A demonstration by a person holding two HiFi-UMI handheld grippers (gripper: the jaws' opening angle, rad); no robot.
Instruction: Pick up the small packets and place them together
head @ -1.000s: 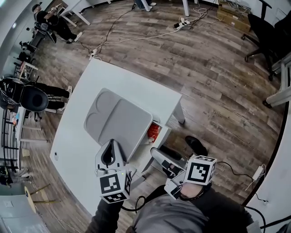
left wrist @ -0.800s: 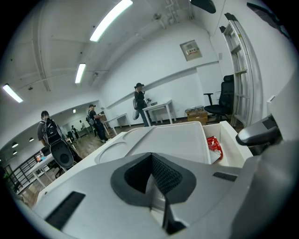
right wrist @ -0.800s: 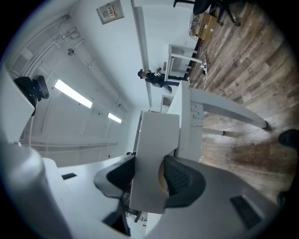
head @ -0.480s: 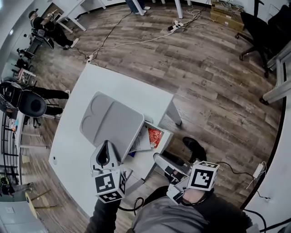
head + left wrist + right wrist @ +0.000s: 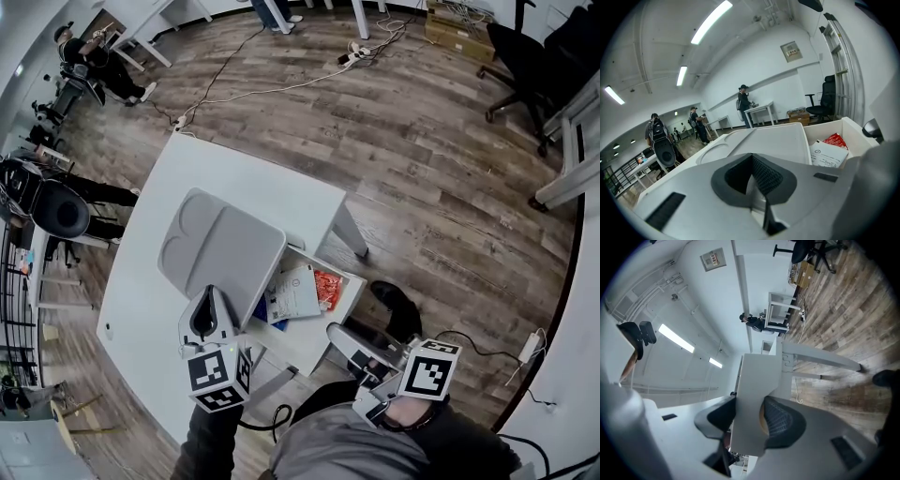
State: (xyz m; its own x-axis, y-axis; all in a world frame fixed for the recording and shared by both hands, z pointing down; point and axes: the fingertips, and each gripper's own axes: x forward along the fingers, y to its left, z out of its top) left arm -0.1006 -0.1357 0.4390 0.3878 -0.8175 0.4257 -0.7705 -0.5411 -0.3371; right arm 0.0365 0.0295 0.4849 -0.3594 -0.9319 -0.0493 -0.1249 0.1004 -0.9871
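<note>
Desk (image 5: 141,281): white, with a grey tray (image 5: 220,244) on it. I see nothing on the tray, and I take it as the likely gathering spot.
Drawer (image 5: 305,336): stands pulled out from the desk's near side, below the tray's edge.
Step in hand: getting at the contents, as I read it. No pick has begun and no packet lies on the desk.
Right tool (image 5: 334,334): clenched on the drawer's front panel (image 5: 752,399); the white board fills the gap between its pads.
Left tool (image 5: 206,300): pads closed together on nothing, hanging over the desk just beside the tray's near corner.
White sheet (image 5: 292,292): lies flat in the drawer, with a blue item (image 5: 260,309) peeking out beside it.
Red packet (image 5: 328,289): in the drawer near its far side wall, touching the sheet's edge.
Next move: I'd release the panel, then bring a tool into the drawer with jaws parted and take the red packet by a free edge, taking care not to pinch the sheet with it.
Writing: the sheet carries lines of print and a small circled mark, and the packet has print too; all of it is too small for me to read. The wall plaque (image 5: 791,50) is too blurred to read. The marker cubes (image 5: 217,380) bear only black-and-white squares.
</note>
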